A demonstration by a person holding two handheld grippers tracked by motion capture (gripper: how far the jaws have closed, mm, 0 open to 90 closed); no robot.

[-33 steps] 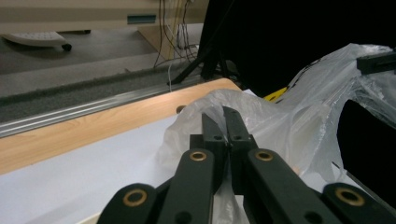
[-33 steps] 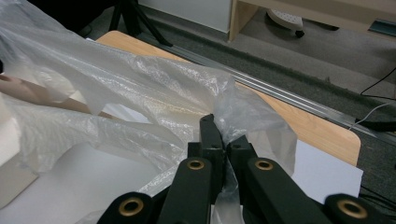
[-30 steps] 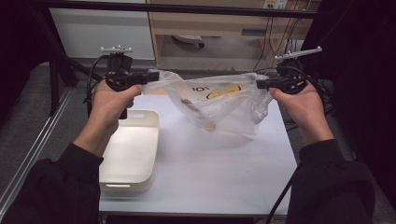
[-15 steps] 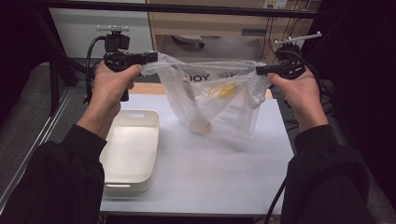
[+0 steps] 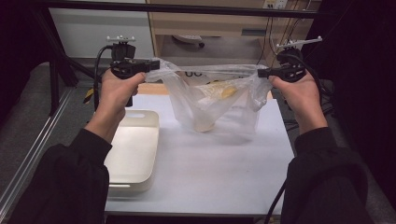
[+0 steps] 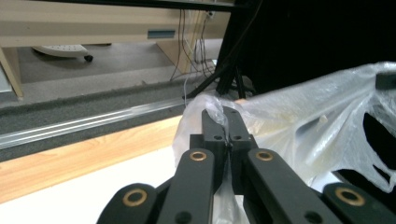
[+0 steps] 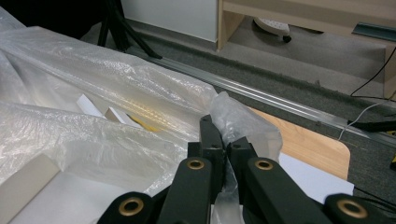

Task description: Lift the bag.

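A clear plastic bag (image 5: 215, 100) hangs in the air over the white table (image 5: 210, 172), stretched between both hands. My left gripper (image 5: 152, 65) is shut on the bag's left edge, and its jaws pinch the film (image 6: 219, 114) in the left gripper view. My right gripper (image 5: 260, 73) is shut on the bag's right edge (image 7: 233, 121). Inside the bag lie a yellow item (image 5: 228, 92) and pale pieces (image 7: 100, 109) that sag toward its bottom.
A cream tray (image 5: 133, 154) sits at the table's left side. Behind the table run a wooden ledge (image 6: 79, 158), a grey floor with a metal rail (image 7: 280, 100), cables and a wooden cabinet (image 5: 210, 23).
Both hands have lifted the bag up off the table and stretched it wider. Its contents have slid down toward the bag's bottom.
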